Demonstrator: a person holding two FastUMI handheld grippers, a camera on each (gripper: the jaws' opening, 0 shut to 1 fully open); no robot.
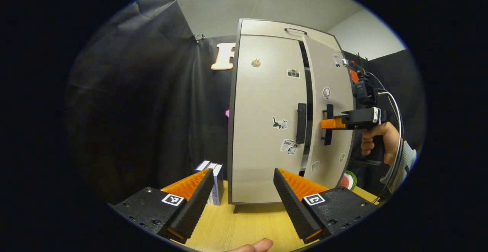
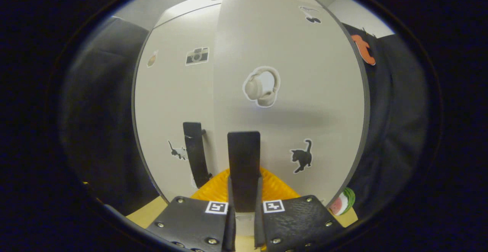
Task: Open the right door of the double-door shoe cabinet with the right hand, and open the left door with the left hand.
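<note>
Cabinet (image 1: 267,111) stands centre frame on the worktop (image 1: 244,225); right door (image 1: 331,111) is ajar, dark gap beside the left door (image 1: 263,130), inside too dark to read. Right gripper (image 2: 244,206) – jaws clamped on the right handle (image 2: 244,168); a hand (image 1: 377,139) holds it level at right of frame. Left gripper (image 1: 240,195) at bottom of frame, jaws wide apart, empty, short of the left handle (image 1: 301,123).

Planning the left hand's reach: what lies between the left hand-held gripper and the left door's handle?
Nothing: in the left gripper view, only open air separates left hand-held gripper from left door's handle.
</note>
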